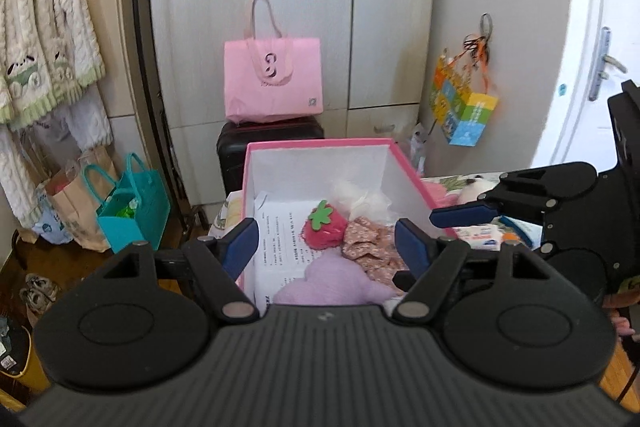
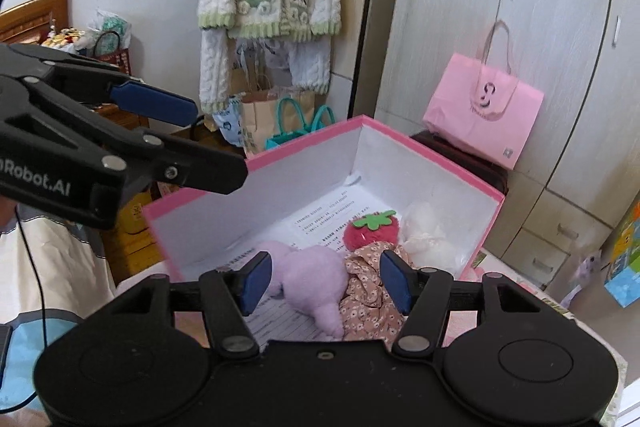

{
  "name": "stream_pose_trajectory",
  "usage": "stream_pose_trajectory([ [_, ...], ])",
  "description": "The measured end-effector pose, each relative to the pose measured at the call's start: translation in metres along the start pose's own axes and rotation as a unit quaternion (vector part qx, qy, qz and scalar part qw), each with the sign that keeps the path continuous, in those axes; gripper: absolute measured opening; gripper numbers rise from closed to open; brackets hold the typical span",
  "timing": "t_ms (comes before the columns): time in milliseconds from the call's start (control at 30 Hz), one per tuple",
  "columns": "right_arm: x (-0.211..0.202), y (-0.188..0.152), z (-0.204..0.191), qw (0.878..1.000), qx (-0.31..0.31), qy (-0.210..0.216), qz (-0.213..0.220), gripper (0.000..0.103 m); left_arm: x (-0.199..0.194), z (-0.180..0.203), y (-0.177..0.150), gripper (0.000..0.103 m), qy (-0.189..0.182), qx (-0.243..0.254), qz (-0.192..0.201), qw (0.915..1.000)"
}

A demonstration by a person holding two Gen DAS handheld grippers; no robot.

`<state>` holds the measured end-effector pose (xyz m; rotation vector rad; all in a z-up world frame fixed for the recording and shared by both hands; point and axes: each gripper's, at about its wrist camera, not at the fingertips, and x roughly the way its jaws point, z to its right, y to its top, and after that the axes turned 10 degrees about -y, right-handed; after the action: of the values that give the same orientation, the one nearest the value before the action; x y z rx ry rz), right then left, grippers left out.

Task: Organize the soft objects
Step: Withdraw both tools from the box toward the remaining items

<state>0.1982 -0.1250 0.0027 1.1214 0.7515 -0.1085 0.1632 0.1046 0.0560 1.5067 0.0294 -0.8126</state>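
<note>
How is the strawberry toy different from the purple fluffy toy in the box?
The strawberry toy is red with a green leaf on top; the purple fluffy toy is pale lilac all over. The strawberry toy looks smaller and rounder, while the purple fluffy toy is bigger and lumpier. The strawberry toy sits further back, the purple fluffy toy nearer the front. Both are soft and lie inside the pink box, touching the flowery cloth.

Strawberry toy (image 2: 371, 230) inside box (image 2: 256, 183)

Pink-rimmed white box (image 2: 420, 151), red strawberry plush (image 2: 370, 231), lilac plush (image 2: 316, 279), floral brown cloth (image 2: 368, 295)
</note>
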Motion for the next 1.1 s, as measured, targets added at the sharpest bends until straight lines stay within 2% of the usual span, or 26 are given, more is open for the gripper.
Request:
stream_pose_trajectory([
  [167,-0.040,-0.001,-0.010,0.999,-0.029,-0.018,0.026,0.065,-0.024,0.016,-0.004,0.075,-0.017,0.009,0.003,0.9998],
  [300,-0.075,-0.006,-0.010,0.998,-0.036,-0.016,0.046,0.065,-0.045,0.031,-0.007,0.077,-0.039,0.021,0.008,0.9990],
  [400,-0.108,-0.020,0.003,0.997,0.005,-0.021,0.077,0.066,-0.057,0.042,-0.012,0.078,-0.052,0.032,0.012,0.9981],
  [567,-0.154,-0.058,0.028,0.993,0.054,-0.031,0.104,0.067,-0.066,0.066,-0.023,0.078,-0.075,0.055,0.008,0.9956],
  [833,-0.184,-0.124,0.068,0.984,0.113,-0.094,0.097,0.068,-0.044,0.104,-0.039,0.078,-0.132,0.086,-0.017,0.9874],
  [967,-0.182,-0.147,0.089,0.982,0.134,-0.099,0.090,0.069,-0.019,0.122,-0.043,0.078,-0.151,0.085,-0.033,0.9842],
  [1100,-0.168,-0.163,0.102,0.983,0.125,-0.104,0.085,0.072,0.008,0.140,-0.042,0.078,-0.166,0.077,-0.044,0.9821],
])
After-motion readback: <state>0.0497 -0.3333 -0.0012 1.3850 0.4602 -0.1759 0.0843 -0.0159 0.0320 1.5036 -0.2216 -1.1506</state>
